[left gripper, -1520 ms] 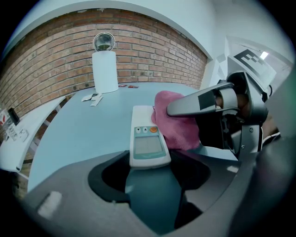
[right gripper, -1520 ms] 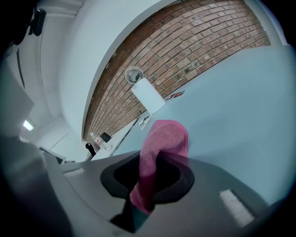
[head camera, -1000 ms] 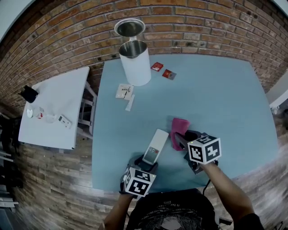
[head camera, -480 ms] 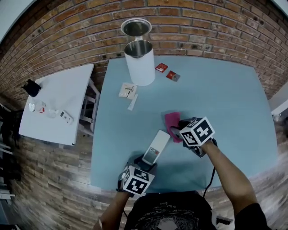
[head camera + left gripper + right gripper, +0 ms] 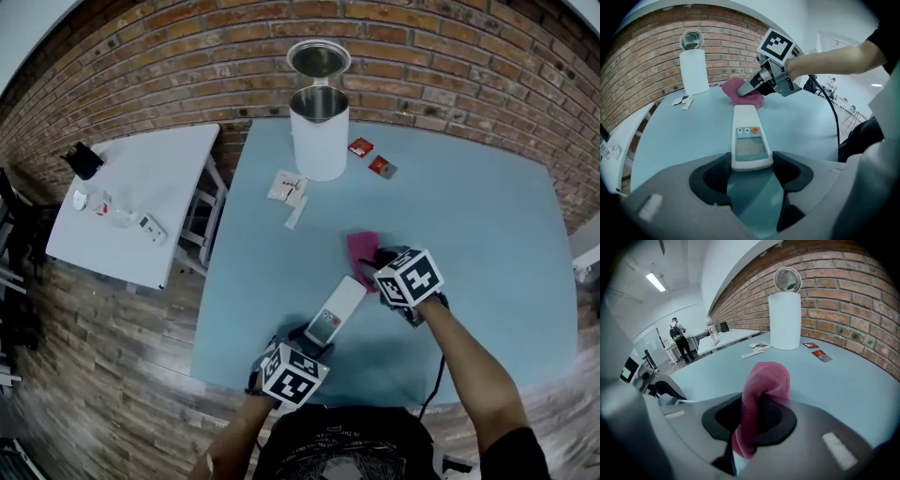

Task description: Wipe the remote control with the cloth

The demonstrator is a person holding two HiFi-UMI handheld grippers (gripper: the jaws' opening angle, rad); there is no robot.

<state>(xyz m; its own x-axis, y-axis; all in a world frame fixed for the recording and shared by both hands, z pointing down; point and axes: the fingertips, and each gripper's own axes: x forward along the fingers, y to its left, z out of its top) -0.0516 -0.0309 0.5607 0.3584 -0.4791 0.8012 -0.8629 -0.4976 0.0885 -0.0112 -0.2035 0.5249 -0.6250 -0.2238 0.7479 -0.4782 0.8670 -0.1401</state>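
Note:
A white remote control (image 5: 337, 310) (image 5: 746, 133) lies on the blue table (image 5: 469, 225), its near end clamped in my left gripper (image 5: 309, 336) (image 5: 751, 164), which is shut on it. My right gripper (image 5: 373, 265) (image 5: 757, 420) is shut on a pink cloth (image 5: 361, 251) (image 5: 759, 399). In the left gripper view the cloth (image 5: 740, 91) sits bunched at the remote's far tip, touching or nearly touching it, with the right gripper (image 5: 747, 89) over it.
A white cylindrical bin (image 5: 320, 127) with its lid up stands at the table's far edge. Two red packets (image 5: 371, 156) lie to its right, white paper sachets (image 5: 289, 192) to its left. A white side table (image 5: 131, 202) with small items stands left. A person (image 5: 678, 339) stands far off.
My right gripper has carried the pink cloth left and away from me, up to the remote's far end. The left gripper still holds the remote; the head camera shifted.

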